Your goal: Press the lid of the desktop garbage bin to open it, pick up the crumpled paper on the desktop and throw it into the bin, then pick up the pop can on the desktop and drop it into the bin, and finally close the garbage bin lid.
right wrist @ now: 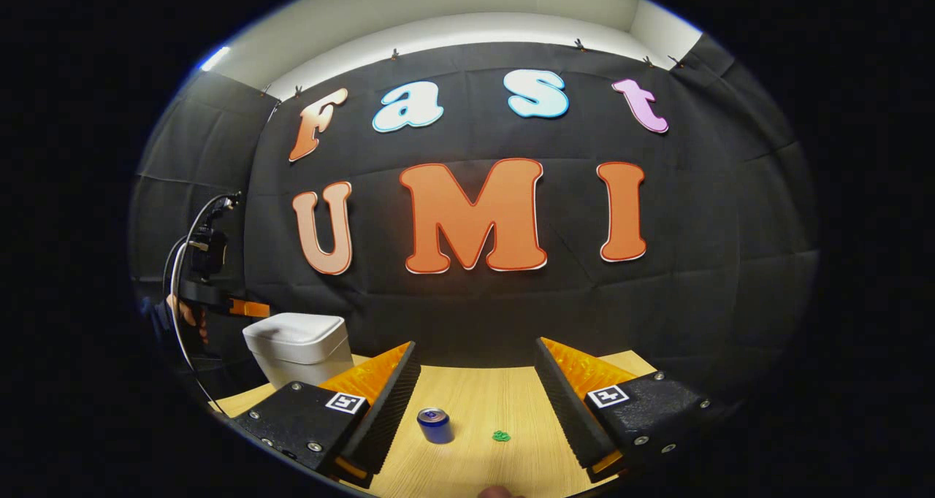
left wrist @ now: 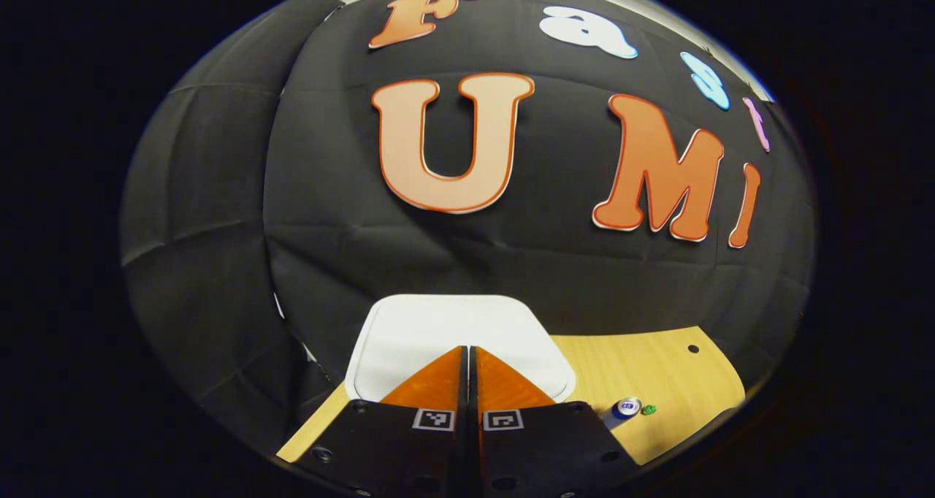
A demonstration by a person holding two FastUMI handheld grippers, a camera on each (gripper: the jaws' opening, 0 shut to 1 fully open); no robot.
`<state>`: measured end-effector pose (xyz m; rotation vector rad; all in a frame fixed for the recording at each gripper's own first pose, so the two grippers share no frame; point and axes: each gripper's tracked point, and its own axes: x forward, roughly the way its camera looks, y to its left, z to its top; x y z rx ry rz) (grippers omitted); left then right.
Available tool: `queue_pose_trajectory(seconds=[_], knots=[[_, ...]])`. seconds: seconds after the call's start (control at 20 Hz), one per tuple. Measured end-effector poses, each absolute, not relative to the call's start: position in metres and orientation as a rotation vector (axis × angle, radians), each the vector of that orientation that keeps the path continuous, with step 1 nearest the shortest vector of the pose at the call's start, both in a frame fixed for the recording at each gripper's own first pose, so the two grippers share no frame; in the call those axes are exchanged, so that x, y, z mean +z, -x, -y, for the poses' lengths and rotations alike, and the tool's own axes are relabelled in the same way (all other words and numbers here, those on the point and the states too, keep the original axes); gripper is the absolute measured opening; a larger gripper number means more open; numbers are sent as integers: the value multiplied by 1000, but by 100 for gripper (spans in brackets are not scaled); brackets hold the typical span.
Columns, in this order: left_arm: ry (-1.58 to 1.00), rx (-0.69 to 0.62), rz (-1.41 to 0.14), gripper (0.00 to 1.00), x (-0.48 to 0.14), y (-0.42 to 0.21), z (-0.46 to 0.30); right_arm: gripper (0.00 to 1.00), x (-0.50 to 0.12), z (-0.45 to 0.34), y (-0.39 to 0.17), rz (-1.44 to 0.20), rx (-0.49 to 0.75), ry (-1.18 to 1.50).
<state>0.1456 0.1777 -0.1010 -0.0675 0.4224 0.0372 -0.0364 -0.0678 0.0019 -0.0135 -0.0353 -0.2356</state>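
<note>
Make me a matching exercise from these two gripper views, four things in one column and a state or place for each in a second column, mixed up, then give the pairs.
Things
1. left gripper
2. right gripper
3. garbage bin
4. pop can

States or places
A. lid down
B. fingers spread apart
C. upright on the wooden desktop, beside a small green object
D. fingers together, over the bin's white lid

Pairs: 1-D, 2-B, 3-A, 4-C
</note>
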Motion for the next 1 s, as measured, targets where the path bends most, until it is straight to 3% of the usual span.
queue_pose_trajectory(seconds=[0.2,0.7,0.85,0.95,1.0], knots=[[48,34,-499,0,-136,-150,-175,94,-6,75,34,21,-255,1],[68,25,-503,0,-137,-147,-171,94,-22,62,20,-39,-249,-8],[6,28,-391,0,-106,-141,-175,94,-18,58,21,-29,-256,6],[-22,21,-218,1,-55,-137,-167,94,-20,59,20,-36,-277,8],[-36,-5,-172,14,-38,-134,-159,94,-22,57,21,-45,-284,7]])
